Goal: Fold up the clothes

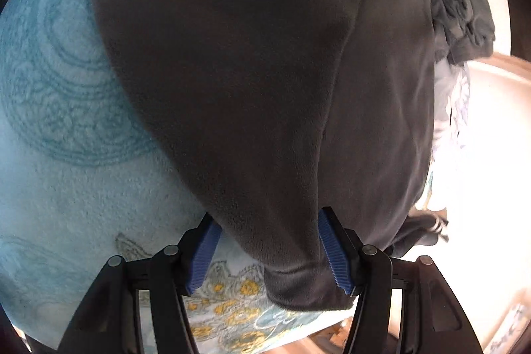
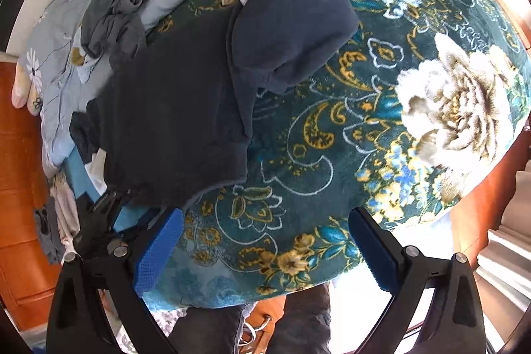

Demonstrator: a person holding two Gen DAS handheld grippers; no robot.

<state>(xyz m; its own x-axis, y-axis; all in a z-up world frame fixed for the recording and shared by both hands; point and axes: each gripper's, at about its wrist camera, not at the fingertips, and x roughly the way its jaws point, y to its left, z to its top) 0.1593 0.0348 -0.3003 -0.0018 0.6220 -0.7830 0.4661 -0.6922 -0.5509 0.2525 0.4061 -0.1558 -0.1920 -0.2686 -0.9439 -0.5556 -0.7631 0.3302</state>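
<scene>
The left gripper (image 1: 270, 251) has its blue pads (image 1: 333, 251) partly closed on a bunched fold of the dark fleece (image 1: 232, 72), which fans out from the jaws across the teal blanket (image 1: 66, 155). The right gripper (image 2: 265, 251) stands wide open with nothing between its pads, over the blanket's near edge. The fleece lies toward the blanket's left edge in the right view, one sleeve (image 2: 292, 32) folded over, beside a crumpled grey garment (image 2: 116, 9).
</scene>
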